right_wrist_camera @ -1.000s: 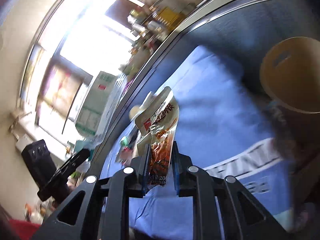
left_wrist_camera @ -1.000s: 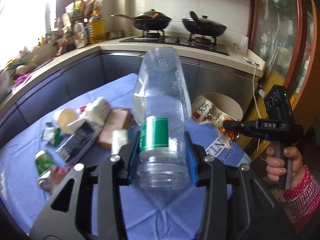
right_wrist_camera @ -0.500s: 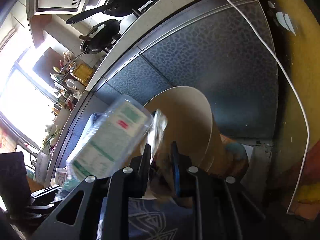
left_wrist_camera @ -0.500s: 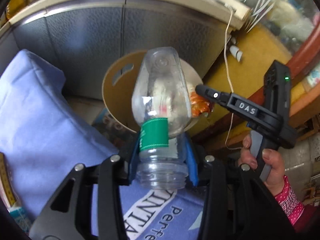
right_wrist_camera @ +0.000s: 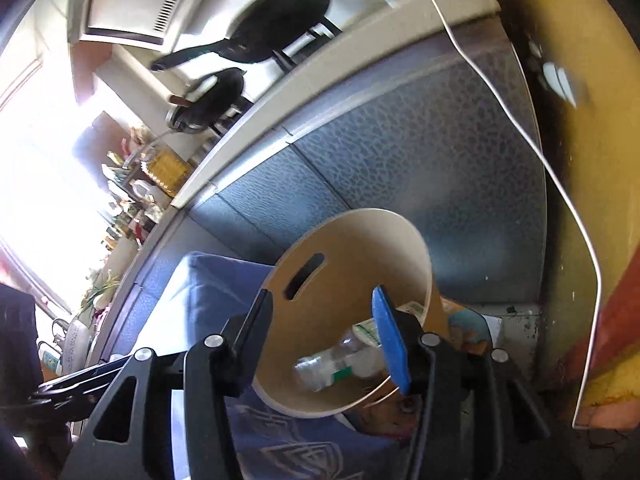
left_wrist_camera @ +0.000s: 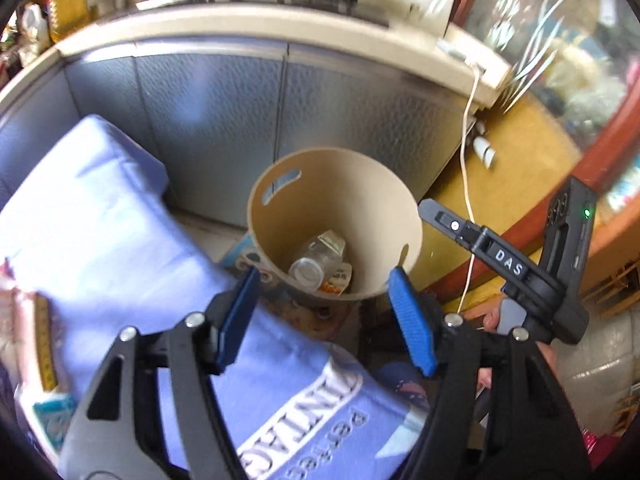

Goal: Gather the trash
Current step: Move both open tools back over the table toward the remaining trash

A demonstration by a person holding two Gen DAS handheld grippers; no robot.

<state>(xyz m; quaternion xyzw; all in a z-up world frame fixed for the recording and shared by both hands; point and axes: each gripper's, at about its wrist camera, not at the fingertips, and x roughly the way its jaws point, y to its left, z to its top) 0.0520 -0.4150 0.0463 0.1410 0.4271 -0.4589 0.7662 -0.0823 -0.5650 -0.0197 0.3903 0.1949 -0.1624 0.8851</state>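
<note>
A tan round waste bin [left_wrist_camera: 280, 208] stands on the floor beside the table; it also shows in the right wrist view [right_wrist_camera: 360, 236]. A clear plastic bottle [left_wrist_camera: 316, 260] with a green label lies inside it, also in the right wrist view [right_wrist_camera: 332, 364], on an orange snack wrapper [left_wrist_camera: 336, 280]. My left gripper [left_wrist_camera: 324, 320] is open and empty just above the bin's near rim. My right gripper [right_wrist_camera: 324, 340] is open and empty over the bin; its body shows at the bin's right in the left wrist view [left_wrist_camera: 512, 268].
A blue cloth covers the table [left_wrist_camera: 100, 240] left of the bin, with packets [left_wrist_camera: 36, 336] at its left edge. Grey cabinet fronts [left_wrist_camera: 240, 120] stand behind the bin. A white cable [left_wrist_camera: 468, 184] hangs at the right. Pans sit on the stove [right_wrist_camera: 276, 28].
Both grippers opened. The bottle left my left gripper and the snack wrapper left my right gripper; both now lie in the bin.
</note>
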